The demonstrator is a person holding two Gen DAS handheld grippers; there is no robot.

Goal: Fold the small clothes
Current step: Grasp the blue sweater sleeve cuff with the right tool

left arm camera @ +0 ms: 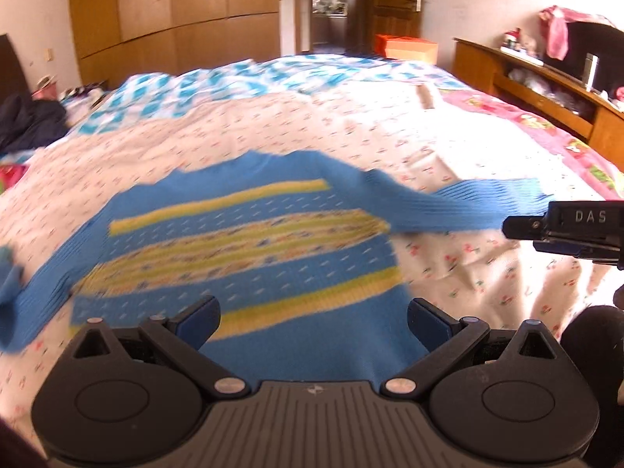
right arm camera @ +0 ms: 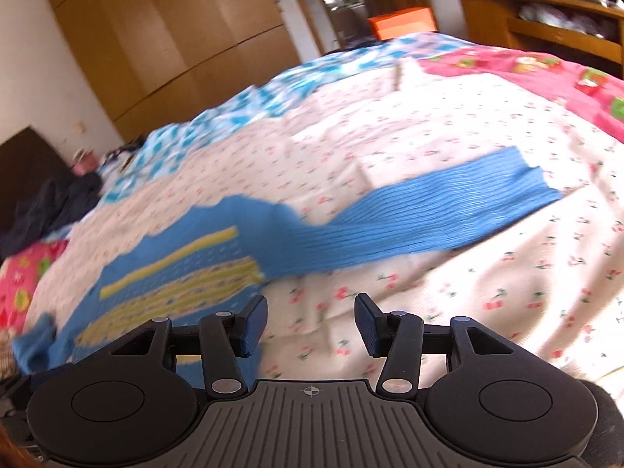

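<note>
- On the bed (left arm camera: 390, 124), your blue sweater (left arm camera: 249, 234) lies flat with both sleeves spread out to the sides.
- Your left gripper (left arm camera: 312, 318) and your right gripper (right arm camera: 311, 323) are both wide apart and hold nothing.
- No fold shows yet, so I think all the folding is left.
</note>
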